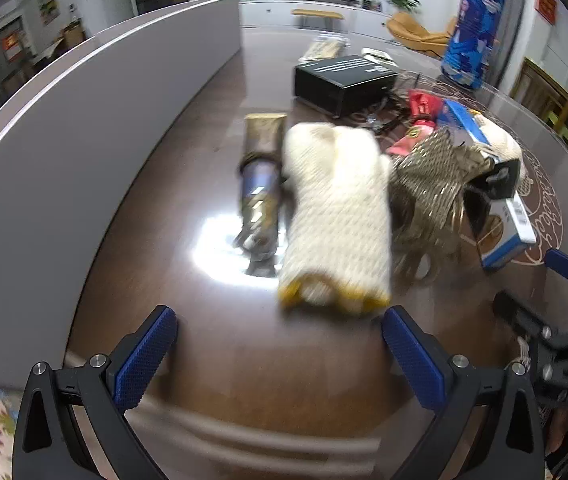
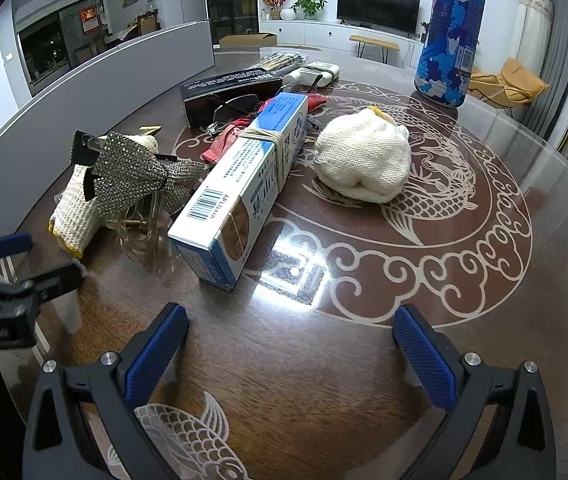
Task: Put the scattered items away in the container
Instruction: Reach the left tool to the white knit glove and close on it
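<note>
Left gripper [image 1: 280,344] jaws apart below blurred knit glove [image 1: 336,216] at centre frame; right gripper [image 2: 290,344] jaws apart, bottom centre, nothing between.

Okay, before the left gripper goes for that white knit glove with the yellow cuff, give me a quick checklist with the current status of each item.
1. Left gripper open: ok, jaws wide apart, nothing between them.
2. White knit glove with yellow cuff directly ahead of the left gripper: ok, cuff end nearest.
3. Glove free of clutter: not ok, the sequinned bow hair clip lies against it.
4. Right gripper out of the way: ok, open over bare brown table.
5. Container located: cannot tell; the black box sits far behind, its purpose unclear.
6. Left view sharp: not ok, blurred.
</note>
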A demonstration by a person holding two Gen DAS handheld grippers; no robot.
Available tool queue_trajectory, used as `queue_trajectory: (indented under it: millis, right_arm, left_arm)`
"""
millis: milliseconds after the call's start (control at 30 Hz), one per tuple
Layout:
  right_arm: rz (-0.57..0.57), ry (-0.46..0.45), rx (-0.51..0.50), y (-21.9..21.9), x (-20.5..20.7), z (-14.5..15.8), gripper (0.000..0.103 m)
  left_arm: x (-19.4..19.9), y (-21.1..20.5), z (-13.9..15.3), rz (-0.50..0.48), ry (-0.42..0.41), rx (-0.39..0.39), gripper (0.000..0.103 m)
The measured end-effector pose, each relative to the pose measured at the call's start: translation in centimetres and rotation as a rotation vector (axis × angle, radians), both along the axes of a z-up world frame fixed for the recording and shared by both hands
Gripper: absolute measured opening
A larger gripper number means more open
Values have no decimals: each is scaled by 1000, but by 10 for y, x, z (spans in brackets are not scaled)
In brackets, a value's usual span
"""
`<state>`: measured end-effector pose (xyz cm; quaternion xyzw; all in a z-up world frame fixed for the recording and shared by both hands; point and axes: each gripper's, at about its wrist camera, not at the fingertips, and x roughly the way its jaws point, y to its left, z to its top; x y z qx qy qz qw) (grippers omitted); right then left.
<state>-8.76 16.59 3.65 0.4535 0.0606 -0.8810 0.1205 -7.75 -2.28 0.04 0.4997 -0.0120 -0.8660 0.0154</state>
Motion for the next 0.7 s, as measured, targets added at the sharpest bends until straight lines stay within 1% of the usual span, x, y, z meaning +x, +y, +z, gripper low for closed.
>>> queue_trajectory:
  millis: [67,167,233,267,333,367,433,500,567,667,700]
  right_arm:
    - [0,0,-3,0,1,0,103]
    - [-1,1,-8,0,2,1,103]
    - [-1,1,-11,-1,3,1,103]
    - [-1,2,-12,-1,4,1,103]
    - [-1,2,-17,0,4,1,103]
    - [1,2,-19,0,3,1,103]
    - [1,2,-22,0,3,1,103]
    - [1,3,-27,1,3,2,103]
    - [1,3,-30,1,4,2,103]
    - [2,3,-35,1,4,2,103]
    - [1,3,-36,2,4,2,103]
  left_arm:
    - [-12,6,0,-33,-10,-7,103]
    - [-32,11,0,-51,-25,-5,103]
    - [-44,8,-1,-30,-34,22,103]
    - [-48,6,0,-16,-37,21,103]
    - [-59,6,1,11,-33,-7,103]
    - [-61,5,1,12,-35,-5,103]
    - [-60,7,1,9,-32,-7,103]
    - [-55,9,0,-14,-22,-3,103]
    - [-47,18,-1,-78,0,1,103]
    - [-35,27,-2,-142,15,4,103]
    - [-31,28,-2,-149,18,4,103]
